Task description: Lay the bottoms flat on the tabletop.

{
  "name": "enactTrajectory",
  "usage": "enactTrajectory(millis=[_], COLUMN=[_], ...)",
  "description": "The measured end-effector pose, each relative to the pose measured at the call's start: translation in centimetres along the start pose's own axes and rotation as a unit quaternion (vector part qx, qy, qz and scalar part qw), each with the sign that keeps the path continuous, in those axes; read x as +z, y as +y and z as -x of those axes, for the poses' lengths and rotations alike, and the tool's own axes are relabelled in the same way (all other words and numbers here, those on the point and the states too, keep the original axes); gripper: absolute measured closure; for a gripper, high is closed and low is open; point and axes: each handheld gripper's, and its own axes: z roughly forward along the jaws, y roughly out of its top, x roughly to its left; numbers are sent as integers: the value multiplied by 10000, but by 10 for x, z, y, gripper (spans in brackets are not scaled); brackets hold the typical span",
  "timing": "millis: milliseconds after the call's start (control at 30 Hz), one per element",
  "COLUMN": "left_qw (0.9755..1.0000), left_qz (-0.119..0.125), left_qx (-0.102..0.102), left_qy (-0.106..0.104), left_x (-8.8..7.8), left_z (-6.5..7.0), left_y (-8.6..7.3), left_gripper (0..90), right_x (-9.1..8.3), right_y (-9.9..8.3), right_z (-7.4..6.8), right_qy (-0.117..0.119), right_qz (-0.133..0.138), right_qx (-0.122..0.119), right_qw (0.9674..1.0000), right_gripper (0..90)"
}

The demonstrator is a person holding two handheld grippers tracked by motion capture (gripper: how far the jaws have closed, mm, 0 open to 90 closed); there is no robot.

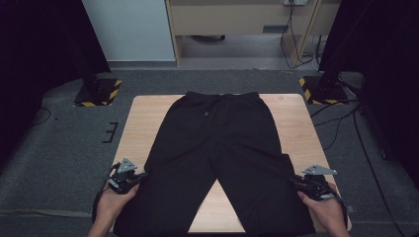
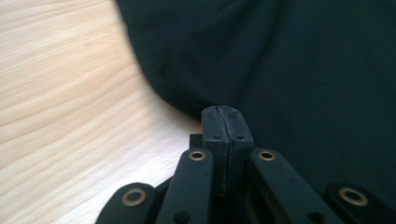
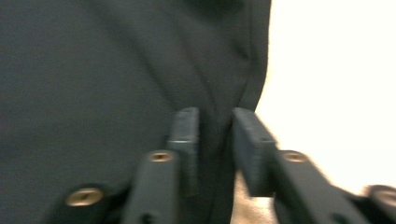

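Observation:
Black trousers (image 1: 217, 143) lie flat on the wooden table (image 1: 148, 118), waistband at the far side and both legs spread toward me. My left gripper (image 1: 141, 175) sits at the outer edge of the left leg. In the left gripper view its jaws (image 2: 226, 109) are shut, pinching the edge of the trousers (image 2: 303, 70), and folds run into the tips. My right gripper (image 1: 295, 180) is at the outer edge of the right leg. In the right gripper view its jaws (image 3: 215, 116) stand a little apart, with the hem of the trousers (image 3: 93, 70) between them.
Bare wood (image 1: 217, 207) shows between the two legs and along the table's left and right margins. On the grey carpet beyond stand two bases with yellow-black stripes (image 1: 96, 94) (image 1: 321, 89). Cables (image 1: 341, 123) run along the right side.

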Motion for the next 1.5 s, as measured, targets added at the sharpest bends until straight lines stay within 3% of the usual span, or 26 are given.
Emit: enactTrajectory(millis=[33, 133, 267, 300, 333, 367, 500, 567, 633, 700, 833, 933, 1000, 1100, 1233, 1333, 1500], left_qw=[10000, 10000, 9984, 9983, 9980, 9977, 9982, 9985, 9988, 9990, 9990, 9992, 9994, 9997, 9994, 9993, 9992], left_qz=[15, 34, 3, 39, 85, 183, 239, 207, 149, 171, 174, 157, 125, 38, 198, 214, 100], left_qx=[-2, -8, -114, -197, -237, -221, -64, -3, -18, -30, -37, 23, 61, 109, 172, 151, 198], left_qy=[-42, 18, 559, 555, 583, 616, 552, 514, 465, 420, 413, 361, 305, 231, 240, 270, 329], left_x=[2, 1, -8, -8, -9, -9, -1, 3, 8, 12, 11, 10, 9, 8, 0, -3, 9], left_z=[3, 7, -2, -4, -5, -5, 6, 10, 12, 12, 14, 20, 24, 27, 25, 26, 29], left_y=[0, -1, -7, -10, -11, -13, -12, -12, -15, -20, -21, -23, -23, -22, -15, -16, -25], left_gripper=[896, 896, 891, 875, 821, 734, 477, 423, 403, 383, 366, 364, 353, 318, 241, 171, 148], right_x=[0, -3, -11, -11, -10, -8, 8, 20, 29, 37, 44, 44, 43, 37, 24, 17, 16], right_y=[0, -1, -4, -3, -1, 2, 20, 31, 41, 49, 56, 57, 56, 54, 51, 46, 34], right_z=[1, 3, 10, 12, 13, 14, 16, 18, 20, 20, 19, 26, 32, 37, 40, 38, 21], right_qy=[96, 237, 232, 295, 346, 336, 208, 141, 91, -13, -197, -328, -333, -141, 13, -45, -64], right_qz=[-20, -54, -133, -121, -75, -13, 343, 394, 482, 368, 137, 94, 87, 315, 531, 530, 521], right_qx=[12, 20, 84, 156, 223, 286, 414, 479, 611, 547, 363, 409, 602, 688, 716, 747, 489], right_qw=[10000, 9997, 9996, 9994, 9991, 9990, 9983, 9980, 9969, 9978, 9991, 9986, 9976, 9970, 9960, 9958, 9974], right_gripper=[853, 889, 875, 795, 639, 550, 386, 356, 400, 510, 853, 889, 886, 759, 359, 245, 148])
